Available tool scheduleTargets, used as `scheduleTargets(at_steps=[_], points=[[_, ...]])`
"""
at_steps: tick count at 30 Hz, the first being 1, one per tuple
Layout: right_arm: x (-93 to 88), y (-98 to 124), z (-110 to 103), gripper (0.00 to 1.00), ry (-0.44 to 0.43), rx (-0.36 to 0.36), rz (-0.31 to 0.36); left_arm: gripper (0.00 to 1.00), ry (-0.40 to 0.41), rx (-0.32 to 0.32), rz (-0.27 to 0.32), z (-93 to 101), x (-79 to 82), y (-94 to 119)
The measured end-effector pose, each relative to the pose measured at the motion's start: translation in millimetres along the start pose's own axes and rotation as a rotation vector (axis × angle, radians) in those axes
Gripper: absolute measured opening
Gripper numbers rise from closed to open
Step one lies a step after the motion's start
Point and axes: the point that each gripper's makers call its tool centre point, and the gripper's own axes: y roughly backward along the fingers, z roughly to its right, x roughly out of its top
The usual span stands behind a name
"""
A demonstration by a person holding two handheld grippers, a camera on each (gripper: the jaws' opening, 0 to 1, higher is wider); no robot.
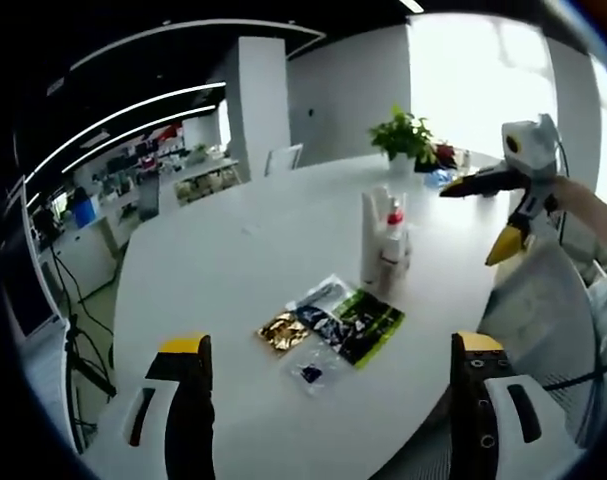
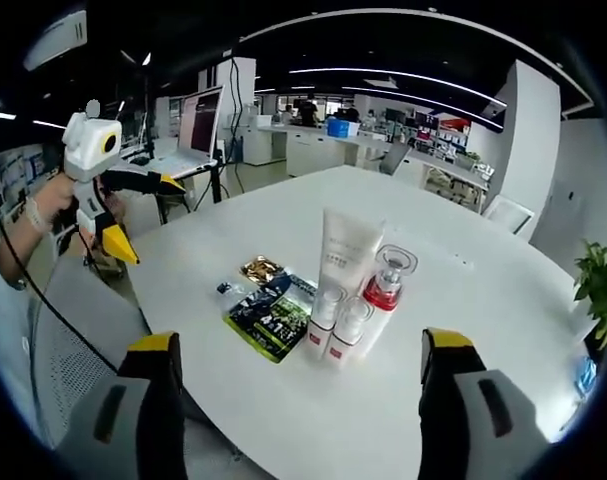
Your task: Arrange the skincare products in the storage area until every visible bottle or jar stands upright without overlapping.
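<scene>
Bottles [image 2: 355,300] already stand clustered, seemingly touching; right gripper [image 2: 295,375] and left gripper [image 1: 333,375], both wide and empty, should separate them gently.

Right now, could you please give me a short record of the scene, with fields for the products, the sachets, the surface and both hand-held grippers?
surface: round white table
upright products: white tube, clear-capped red-collared bottle, two small bottles, grouped closely
flat items: dark green sachet, gold sachet, small clear sachet, lying beside the bottles
left hand-held gripper: open, empty, short of the sachets
right hand-held gripper: open, empty, facing the bottles
background: potted plant at the table's far edge
</scene>
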Motion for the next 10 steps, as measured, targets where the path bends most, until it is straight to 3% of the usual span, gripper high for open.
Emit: scheduleTargets(at_steps=[10], points=[[-1.8,1.8,0.0,1.0,-0.005,-0.007,-0.001,0.97,-0.01,-0.023,-0.008,5.4,1.5,-3.8]])
